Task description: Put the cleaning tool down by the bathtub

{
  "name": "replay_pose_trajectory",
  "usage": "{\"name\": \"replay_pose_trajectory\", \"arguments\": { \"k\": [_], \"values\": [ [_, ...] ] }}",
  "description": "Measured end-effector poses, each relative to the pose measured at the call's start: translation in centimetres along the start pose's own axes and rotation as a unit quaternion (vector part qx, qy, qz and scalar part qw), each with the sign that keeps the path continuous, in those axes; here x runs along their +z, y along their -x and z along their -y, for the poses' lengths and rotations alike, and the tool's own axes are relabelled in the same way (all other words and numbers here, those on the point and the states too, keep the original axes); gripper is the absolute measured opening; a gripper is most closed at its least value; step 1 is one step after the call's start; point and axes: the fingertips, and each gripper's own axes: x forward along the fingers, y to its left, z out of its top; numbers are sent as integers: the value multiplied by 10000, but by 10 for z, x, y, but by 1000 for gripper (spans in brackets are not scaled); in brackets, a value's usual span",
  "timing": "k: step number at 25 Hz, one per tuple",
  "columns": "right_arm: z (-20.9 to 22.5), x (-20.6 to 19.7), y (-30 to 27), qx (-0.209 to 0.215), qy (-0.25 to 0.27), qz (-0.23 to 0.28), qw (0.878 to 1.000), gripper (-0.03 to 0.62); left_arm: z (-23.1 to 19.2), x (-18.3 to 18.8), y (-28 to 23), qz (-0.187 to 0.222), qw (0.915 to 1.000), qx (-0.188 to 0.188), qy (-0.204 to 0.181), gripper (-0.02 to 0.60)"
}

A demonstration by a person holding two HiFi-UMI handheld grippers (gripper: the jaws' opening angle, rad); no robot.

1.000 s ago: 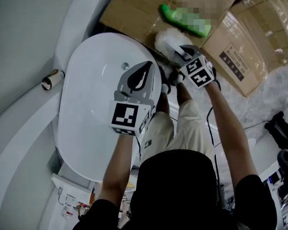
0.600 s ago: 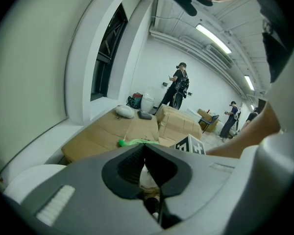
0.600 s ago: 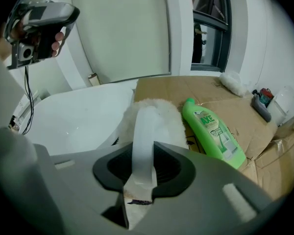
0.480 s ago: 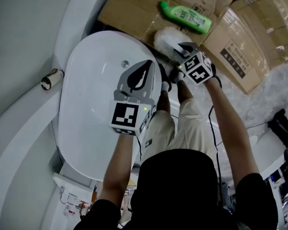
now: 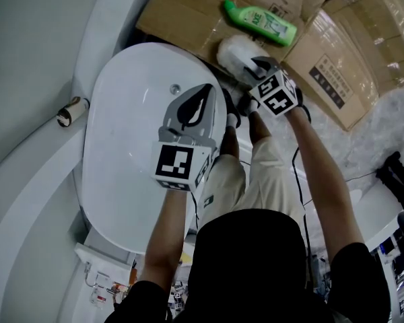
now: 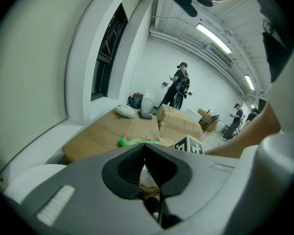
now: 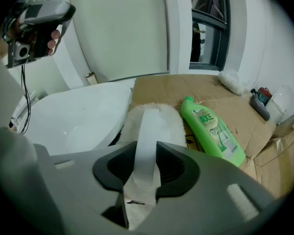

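Our right gripper (image 7: 145, 152) clenched on fluffy white cleaning tool (image 7: 148, 124) beside white oval bathtub (image 5: 121, 140); left gripper (image 6: 146, 153) closed, empty.

In the head view the right gripper (image 5: 258, 64) covers the near part of the cleaning tool (image 5: 233, 50), so only its fluffy white pad shows there and the handle is hidden. The left gripper (image 5: 203, 94), the arms (image 5: 170, 227) and the dark head (image 5: 249, 268) hide the right rim and lower end of the bathtub (image 5: 124, 120), and the cardboard (image 5: 188, 12) runs off the top edge. In the left gripper view, the pale shape behind the jaws is too blurred to name, and the distant figures (image 6: 179, 84) are too small to tell what they hold.
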Motion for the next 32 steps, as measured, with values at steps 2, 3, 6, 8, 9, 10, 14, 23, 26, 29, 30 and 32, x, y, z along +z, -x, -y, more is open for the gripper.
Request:
{"name": "replay_pose_trajectory", "arguments": {
  "k": [2,3,6,8,9,10,14,23,26,29,30,32],
  "values": [
    [1,0,1,-47,-2,-7,10000,98,-1,0,1,7,10000,3,5,-2],
    [2,1,1,-75,-8,-8,10000,103,-1,0,2,8,10000,5,7,-2],
    [4,0,2,-118,-67,-26,9999,112,0,-1,5,9,10000,1,4,-2],
    [4,0,2,-136,-94,-34,9999,120,0,-1,6,14,10000,-4,-5,-2],
    [5,0,2,-156,-94,-34,9998,124,-1,0,7,19,10000,-5,-4,-2],
    [5,0,3,-182,-94,-34,9998,128,-1,0,8,28,10000,-4,-2,-2],
    [6,2,7,-224,-157,-43,9996,141,-1,2,11,59,10000,1,-7,-2],
    [11,11,23,-372,-208,42,9991,150,0,0,12,99,9999,-77,0,-2],
    [11,18,34,-420,-168,87,9989,150,0,4,15,125,9999,-98,-22,-2],
    [9,25,46,-443,-148,114,9988,150,0,10,20,158,9998,-117,-48,-2],
    [8,26,51,-459,-151,120,9988,150,0,12,22,163,9998,-125,-64,-2],
    [5,29,61,-500,-158,131,9985,149,2,15,27,163,9997,-138,-102,-2]
  ]
}}
